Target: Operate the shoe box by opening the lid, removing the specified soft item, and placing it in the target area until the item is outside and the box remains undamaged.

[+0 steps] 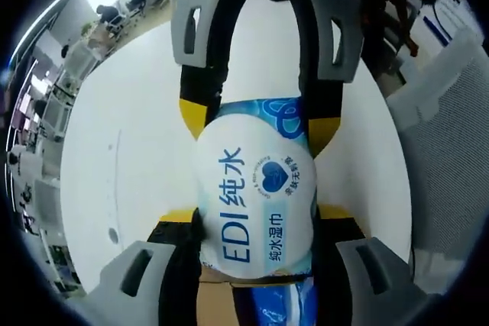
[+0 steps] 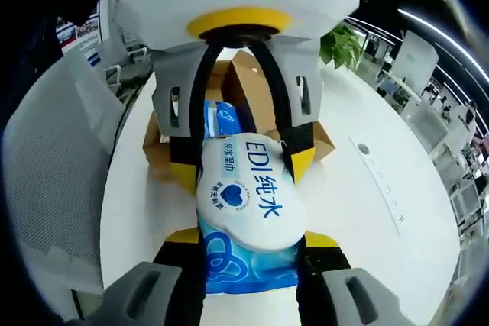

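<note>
Nearest the camera in the left gripper view, a soft blue-and-white pack of wet wipes (image 1: 256,196) with a white oval flap printed "EDI" and Chinese characters fills the centre, lying lengthwise between two pairs of jaws. The left gripper (image 1: 256,243), grey with black arms and yellow pads, rises from the bottom edge and has its pads pressed against both sides of the pack's near end. The right gripper (image 1: 258,116) reaches in from the top and pinches the pack's far end, where the blue printed film shows. The pack is held up above the wide round white table (image 1: 130,158), touching nothing but the two grippers.

In the right gripper view the same pack (image 2: 248,219) sits close to the lens, its blue end nearest. The right gripper (image 2: 248,246) clamps that blue end from below, and the left gripper (image 2: 243,159), with its large white and yellow body, grips the white flap end from above. Behind it on the table stands the brown cardboard shoe box (image 2: 229,104) with its flaps (image 2: 256,85) raised, and another blue wipes pack (image 2: 224,120) shows inside it. A pale grey mesh chair back (image 2: 53,188) curves along the left, and a green leafy plant (image 2: 341,45) stands beyond the table at upper right.
</note>
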{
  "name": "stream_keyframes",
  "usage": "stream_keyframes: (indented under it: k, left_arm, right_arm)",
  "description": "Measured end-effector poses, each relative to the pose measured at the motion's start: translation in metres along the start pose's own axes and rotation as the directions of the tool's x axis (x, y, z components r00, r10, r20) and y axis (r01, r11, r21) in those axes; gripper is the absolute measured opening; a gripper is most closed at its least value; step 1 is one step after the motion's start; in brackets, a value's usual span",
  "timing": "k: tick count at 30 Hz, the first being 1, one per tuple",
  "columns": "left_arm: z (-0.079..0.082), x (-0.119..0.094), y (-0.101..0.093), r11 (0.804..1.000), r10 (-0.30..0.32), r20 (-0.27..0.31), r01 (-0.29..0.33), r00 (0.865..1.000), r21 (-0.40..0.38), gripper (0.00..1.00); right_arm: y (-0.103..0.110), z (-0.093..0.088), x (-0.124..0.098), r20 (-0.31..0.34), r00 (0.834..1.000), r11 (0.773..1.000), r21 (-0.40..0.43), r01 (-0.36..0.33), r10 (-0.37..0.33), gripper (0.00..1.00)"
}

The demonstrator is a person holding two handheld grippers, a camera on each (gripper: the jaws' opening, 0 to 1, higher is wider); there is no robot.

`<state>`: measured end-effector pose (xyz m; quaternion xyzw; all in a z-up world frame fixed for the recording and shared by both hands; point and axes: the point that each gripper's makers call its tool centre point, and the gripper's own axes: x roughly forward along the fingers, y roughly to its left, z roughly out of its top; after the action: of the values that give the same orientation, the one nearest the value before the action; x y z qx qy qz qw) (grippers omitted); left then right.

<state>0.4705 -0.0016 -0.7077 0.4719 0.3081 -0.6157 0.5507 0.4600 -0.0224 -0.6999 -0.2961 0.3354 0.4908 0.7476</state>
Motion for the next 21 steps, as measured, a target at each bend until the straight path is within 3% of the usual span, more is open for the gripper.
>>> stream_keyframes:
  k: [21]
  left_arm:
    - [-0.014,0.034,0.007,1.0,-0.009,-0.038,0.01,0.999,0.005,0.56]
  right_arm:
    - [-0.01,-0.019,0.028,-0.032,0.999,1.0,-0.026,-0.009,0.008,0.42]
